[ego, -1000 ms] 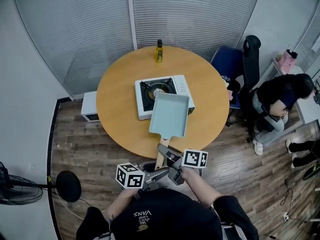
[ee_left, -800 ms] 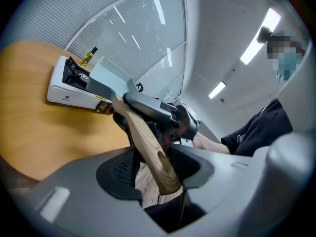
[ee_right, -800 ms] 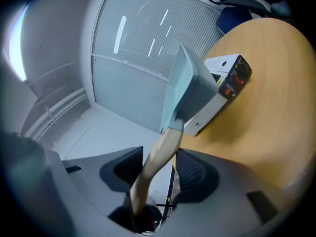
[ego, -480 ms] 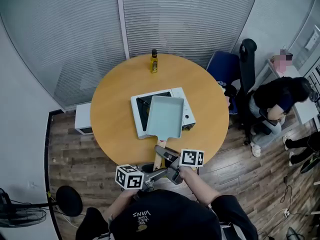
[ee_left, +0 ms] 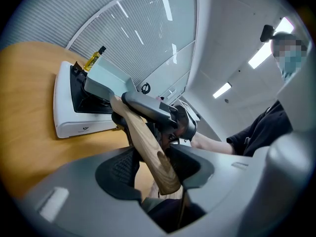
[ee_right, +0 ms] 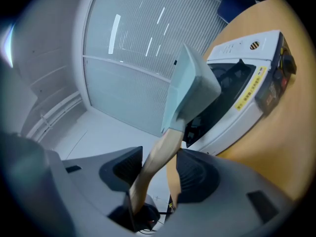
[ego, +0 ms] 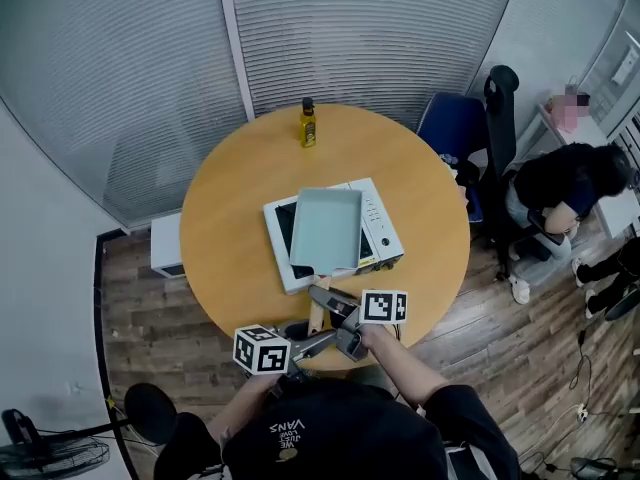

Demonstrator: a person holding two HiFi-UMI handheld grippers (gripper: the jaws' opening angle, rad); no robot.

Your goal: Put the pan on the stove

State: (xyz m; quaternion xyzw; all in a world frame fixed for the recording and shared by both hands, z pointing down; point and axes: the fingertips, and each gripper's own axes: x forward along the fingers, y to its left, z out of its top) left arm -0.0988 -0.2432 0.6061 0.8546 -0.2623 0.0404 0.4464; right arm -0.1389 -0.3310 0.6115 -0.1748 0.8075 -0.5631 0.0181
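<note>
head view: pan (ego: 326, 230) sits above the stove (ego: 383, 236) on the round table (ego: 230, 218). Its wooden handle (ego: 318, 318) points back at the person.
left gripper view: left gripper (ee_left: 150, 171) has its jaws partway closed, pinching the handle's end.
right gripper view: right gripper (ee_right: 157, 174) is also partway closed on the handle, nearer the pan. The pan base looks clear of the burner (ee_right: 224, 85), but contact is unclear.
step in hand: lower it level and centred on the burner. Let go only once it's seated.
</note>
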